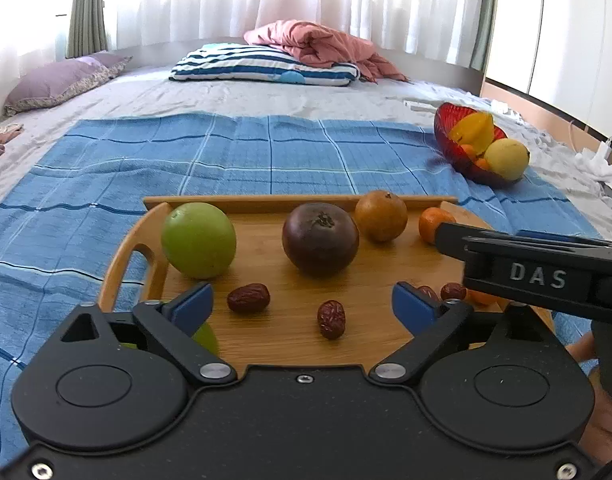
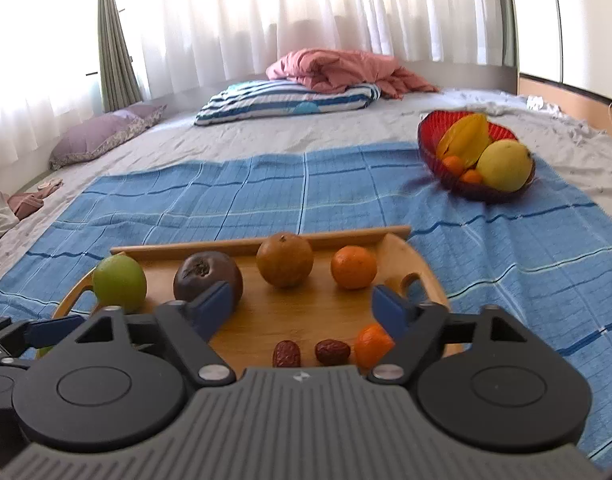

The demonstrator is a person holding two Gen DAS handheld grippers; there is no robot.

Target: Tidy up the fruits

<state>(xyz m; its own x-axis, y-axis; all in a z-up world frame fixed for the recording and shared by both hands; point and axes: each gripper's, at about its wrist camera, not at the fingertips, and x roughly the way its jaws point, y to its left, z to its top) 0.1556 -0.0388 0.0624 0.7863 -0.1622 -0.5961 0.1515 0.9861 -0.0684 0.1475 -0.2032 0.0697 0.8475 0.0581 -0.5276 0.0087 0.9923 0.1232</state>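
A wooden tray lies on a blue checked cloth. On it sit a green apple, a dark purple fruit, a brown round fruit, a small orange and several red dates. Another small orange lies by the right gripper's right finger. My left gripper hangs open over the tray's near part, nothing between its fingers. My right gripper is open too, empty, and crosses the left wrist view at the right.
A red bowl with a starfruit, a yellow fruit and small oranges stands at the far right on the cloth. A striped pillow, a pink blanket and a purple pillow lie farther back on the bed.
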